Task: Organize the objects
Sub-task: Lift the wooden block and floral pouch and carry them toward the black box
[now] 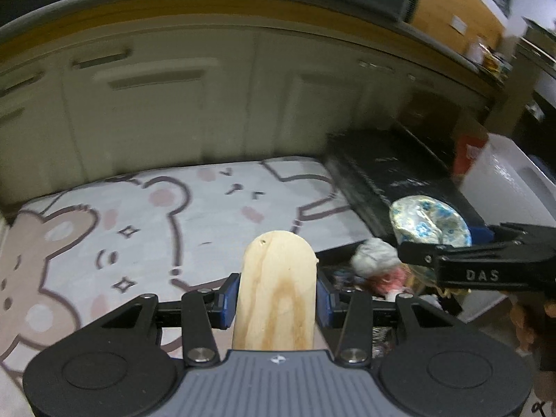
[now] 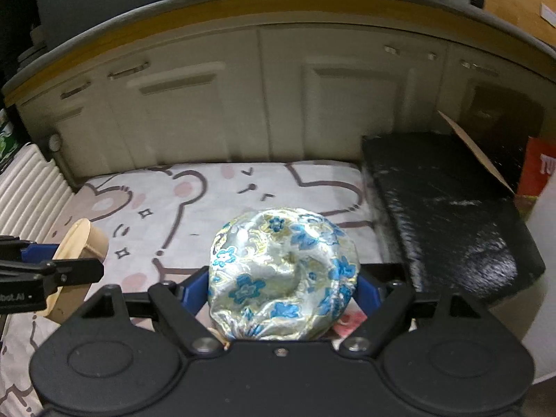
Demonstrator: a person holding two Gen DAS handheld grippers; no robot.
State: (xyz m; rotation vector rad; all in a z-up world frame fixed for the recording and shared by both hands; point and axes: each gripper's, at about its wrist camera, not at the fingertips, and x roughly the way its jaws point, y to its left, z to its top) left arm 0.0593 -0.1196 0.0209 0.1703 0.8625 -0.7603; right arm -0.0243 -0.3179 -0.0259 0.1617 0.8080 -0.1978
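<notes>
Two grippers hover over a cartoon-bear mat [image 1: 194,215]. The left gripper [image 1: 276,297] is clamped on one pale wooden block [image 1: 276,295] with a rounded top and visible grain. The right gripper [image 2: 283,286] squeezes one rounded, glossy brocade pouch [image 2: 283,274], silver with blue flowers. A black, fuzzy rectangular box [image 2: 451,201] sits beside the mat.

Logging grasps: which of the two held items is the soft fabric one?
The blue-flowered silky pouch in the right gripper; the left gripper holds a rigid wooden piece.
</notes>
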